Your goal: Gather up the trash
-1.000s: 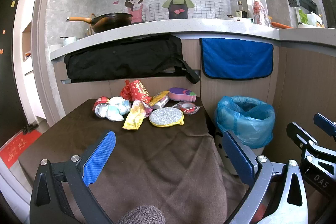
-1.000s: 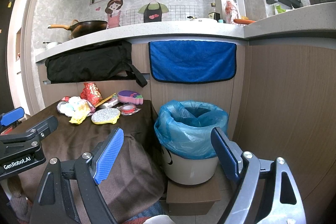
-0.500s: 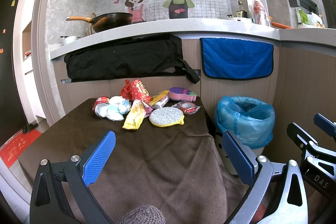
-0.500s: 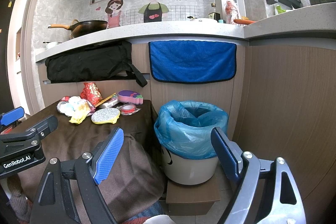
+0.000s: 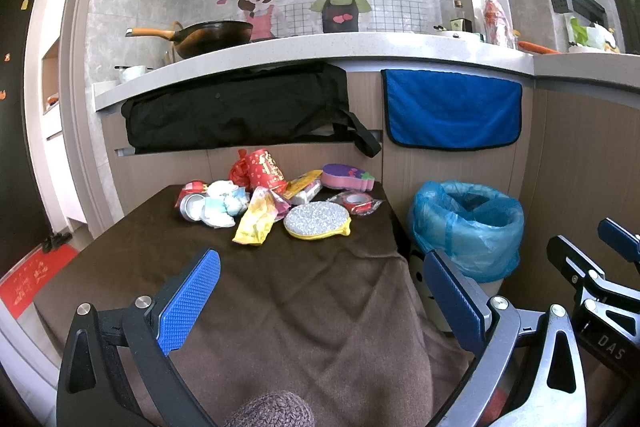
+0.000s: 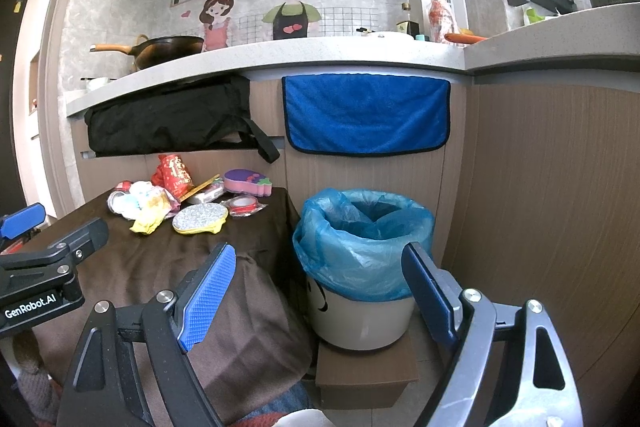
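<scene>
A heap of trash lies at the far end of the brown-clothed table (image 5: 280, 287): a yellow wrapper (image 5: 256, 221), a silver scrub pad (image 5: 317, 219), a red packet (image 5: 260, 167), crumpled tissue (image 5: 222, 205), a tin lid (image 5: 191, 205), a tape roll (image 5: 358, 201) and a purple sponge (image 5: 347, 177). The bin with a blue liner (image 6: 364, 231) stands right of the table. My left gripper (image 5: 320, 291) is open above the near table, well short of the heap. My right gripper (image 6: 320, 291) is open in front of the bin, holding nothing.
A counter runs behind the table with a black bag (image 5: 236, 107) and a blue towel (image 5: 452, 109) hung below it, and a wok (image 5: 212, 37) on top. The bin rests on a brown box (image 6: 364, 371). A wood panel wall (image 6: 560, 207) closes the right side.
</scene>
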Demonstrator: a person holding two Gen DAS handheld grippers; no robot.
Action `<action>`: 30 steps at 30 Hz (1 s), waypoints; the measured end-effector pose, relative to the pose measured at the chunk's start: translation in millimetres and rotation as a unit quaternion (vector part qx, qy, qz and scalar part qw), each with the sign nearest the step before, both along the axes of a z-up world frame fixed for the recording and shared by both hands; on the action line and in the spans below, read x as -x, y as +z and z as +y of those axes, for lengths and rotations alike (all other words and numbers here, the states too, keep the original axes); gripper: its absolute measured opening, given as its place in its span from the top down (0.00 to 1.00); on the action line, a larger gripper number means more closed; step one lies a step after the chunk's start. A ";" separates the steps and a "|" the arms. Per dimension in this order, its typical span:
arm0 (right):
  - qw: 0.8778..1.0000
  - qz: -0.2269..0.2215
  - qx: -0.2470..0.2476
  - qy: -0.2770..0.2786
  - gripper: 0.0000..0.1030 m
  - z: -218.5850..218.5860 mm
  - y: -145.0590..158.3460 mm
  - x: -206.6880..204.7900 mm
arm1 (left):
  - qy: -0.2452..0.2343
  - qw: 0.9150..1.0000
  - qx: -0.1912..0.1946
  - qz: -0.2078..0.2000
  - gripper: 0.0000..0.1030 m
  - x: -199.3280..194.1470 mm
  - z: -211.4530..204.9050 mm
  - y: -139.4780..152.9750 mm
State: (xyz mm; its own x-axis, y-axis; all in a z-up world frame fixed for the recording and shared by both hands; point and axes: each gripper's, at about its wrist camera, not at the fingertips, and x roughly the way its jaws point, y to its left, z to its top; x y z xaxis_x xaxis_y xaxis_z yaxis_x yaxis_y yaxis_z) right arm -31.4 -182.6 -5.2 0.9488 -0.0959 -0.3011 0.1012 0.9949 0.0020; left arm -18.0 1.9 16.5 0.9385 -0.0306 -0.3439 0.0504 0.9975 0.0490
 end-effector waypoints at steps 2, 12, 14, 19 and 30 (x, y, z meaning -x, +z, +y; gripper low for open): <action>1.000 0.001 -0.001 0.000 0.20 -1.0 -0.2 -0.1 | 0.000 1.000 0.000 0.001 0.02 0.1 -0.1 0.6; 1.000 0.008 0.000 0.002 0.20 -4.5 -4.6 -5.3 | 0.004 1.000 0.004 0.005 0.02 -1.5 2.0 -1.4; 1.000 0.012 -0.001 0.005 0.20 -5.3 -5.4 -10.9 | 0.003 1.000 0.005 0.009 0.02 -5.8 2.6 -2.1; 1.000 0.023 -0.004 0.012 0.20 -7.1 -4.5 -28.5 | 0.004 1.000 0.006 0.019 0.02 -24.8 6.1 -1.6; 0.999 0.042 0.017 0.027 0.20 -4.5 -0.1 -86.5 | 0.021 0.999 0.017 0.035 0.02 -82.6 26.3 5.3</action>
